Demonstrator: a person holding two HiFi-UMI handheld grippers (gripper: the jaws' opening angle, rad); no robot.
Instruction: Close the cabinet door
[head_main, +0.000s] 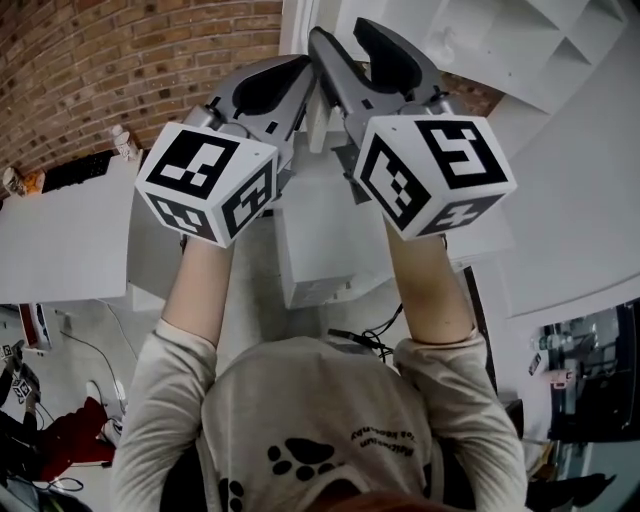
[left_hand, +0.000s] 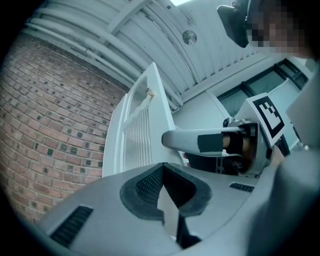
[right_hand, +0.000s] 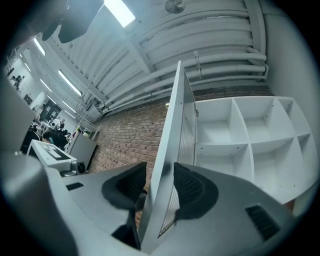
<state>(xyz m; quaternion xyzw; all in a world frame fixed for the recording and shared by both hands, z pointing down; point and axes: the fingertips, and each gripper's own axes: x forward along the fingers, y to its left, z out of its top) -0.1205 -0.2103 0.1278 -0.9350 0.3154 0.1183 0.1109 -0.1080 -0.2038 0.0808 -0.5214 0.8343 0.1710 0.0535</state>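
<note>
The white cabinet door (right_hand: 172, 125) stands edge-on, swung out from the open white cabinet (right_hand: 250, 135) with its empty shelf cells. My right gripper (right_hand: 160, 182) is open, with the door's edge between its black pads; the left pad stands clear of the panel. In the head view both grippers are raised, the right gripper (head_main: 340, 35) astride the door edge (head_main: 318, 125) and the left gripper (head_main: 300, 65) just left of it. The left gripper (left_hand: 162, 165) is shut on nothing, its tips meeting, beside the door's slatted face (left_hand: 135, 135).
A brick wall (head_main: 120, 60) runs behind the door on the left. White tables (head_main: 60, 240) stand below it at the left. The cabinet (head_main: 520, 40) fills the upper right. Pipes and strip lights (right_hand: 120, 10) cross the ceiling overhead.
</note>
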